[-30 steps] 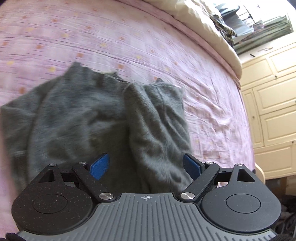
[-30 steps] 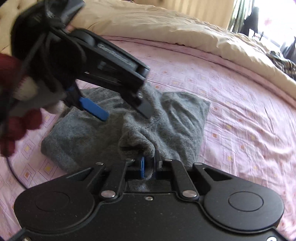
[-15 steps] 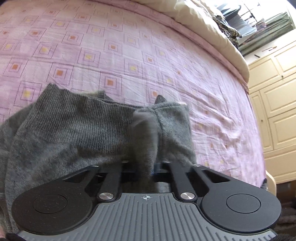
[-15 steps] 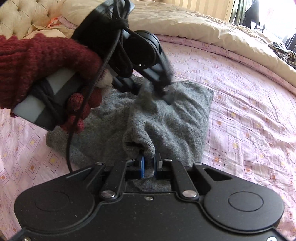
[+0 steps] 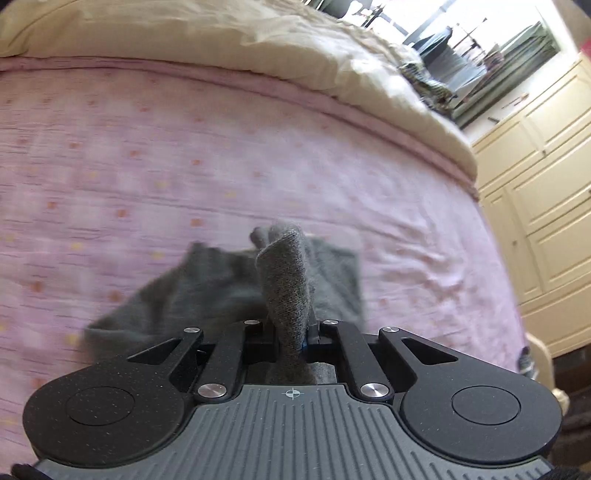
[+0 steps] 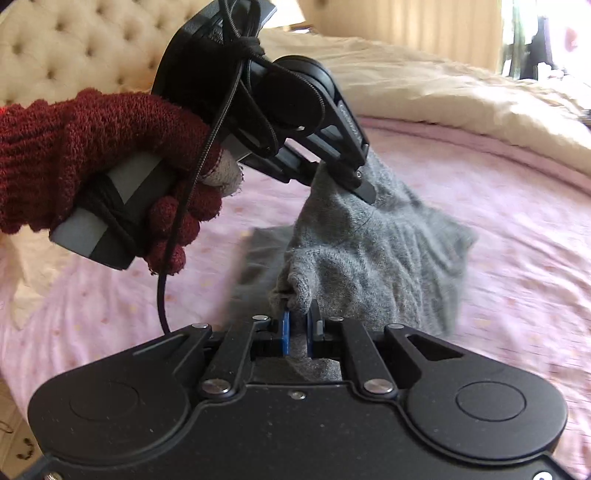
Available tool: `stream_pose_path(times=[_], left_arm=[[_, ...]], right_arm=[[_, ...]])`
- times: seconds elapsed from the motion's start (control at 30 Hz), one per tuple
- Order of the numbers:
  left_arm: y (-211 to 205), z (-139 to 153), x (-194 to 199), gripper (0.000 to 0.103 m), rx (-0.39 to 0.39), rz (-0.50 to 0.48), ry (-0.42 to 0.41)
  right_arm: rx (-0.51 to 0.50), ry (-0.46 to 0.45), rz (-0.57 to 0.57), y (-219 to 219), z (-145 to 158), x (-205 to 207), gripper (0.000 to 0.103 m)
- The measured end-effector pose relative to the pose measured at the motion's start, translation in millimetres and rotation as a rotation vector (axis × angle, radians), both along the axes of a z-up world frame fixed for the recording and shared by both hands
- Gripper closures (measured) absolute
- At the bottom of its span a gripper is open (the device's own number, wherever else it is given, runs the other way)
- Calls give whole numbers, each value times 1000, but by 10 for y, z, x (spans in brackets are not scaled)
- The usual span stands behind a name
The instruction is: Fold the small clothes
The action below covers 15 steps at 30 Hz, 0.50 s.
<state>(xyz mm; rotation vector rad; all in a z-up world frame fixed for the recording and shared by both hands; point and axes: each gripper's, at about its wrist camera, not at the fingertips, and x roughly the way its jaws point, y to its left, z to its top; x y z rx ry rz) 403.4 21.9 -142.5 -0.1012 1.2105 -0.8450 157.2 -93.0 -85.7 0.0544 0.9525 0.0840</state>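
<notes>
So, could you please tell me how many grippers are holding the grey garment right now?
2: the left gripper clamps the grey garment at its raised upper edge; the right gripper pinches its near edge.

A home bedroom: wide bed under a pink patterned bedspread (image 5: 184,166), cream duvet (image 5: 221,40) bunched along the far edge, tufted cream headboard (image 6: 85,48) at far left, cream panelled wardrobe doors (image 5: 543,192) at right, pale curtains (image 6: 443,29) and a bright window (image 5: 480,33) far beyond.

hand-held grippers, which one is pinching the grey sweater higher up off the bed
The left hand-held gripper, held by the red-gloved hand, lifts the grey knitted sweater higher; the right hand-held gripper pinches a lower fold.
</notes>
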Motion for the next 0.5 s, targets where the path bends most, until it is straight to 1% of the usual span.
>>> stream_pose_path(times=[0.1,0.17,0.23,0.3,0.33,0.37,0.4,0.43,0.47,0.5], left_arm=[[224,-268,126,94,79,44,24],[349,-435,175,94,130,73,18],[455,-578,212,93,132,88,34],[534,-689,259,91,127,109,69],[565,-718,272,89,123,121,71],[586,-729,287,80,119,131,66],[611,-717,299,76,123,144,47],[621,-696,311,73,127,157,21],[641,-658,316,73,129,169,-11],[664,-617,327,72,132,180,-42]], right_arm=[[14,58,48,241,-274,195,89],[11,99,82,382,-457,288,89],[-2,136,118,494,-607,349,89],[-6,179,141,568,-716,386,84],[6,194,145,552,-744,397,77],[23,197,145,544,-751,401,76],[44,195,145,508,-742,396,76],[56,190,145,461,-719,360,72],[66,183,146,421,-694,325,62],[82,173,144,368,-687,215,57]])
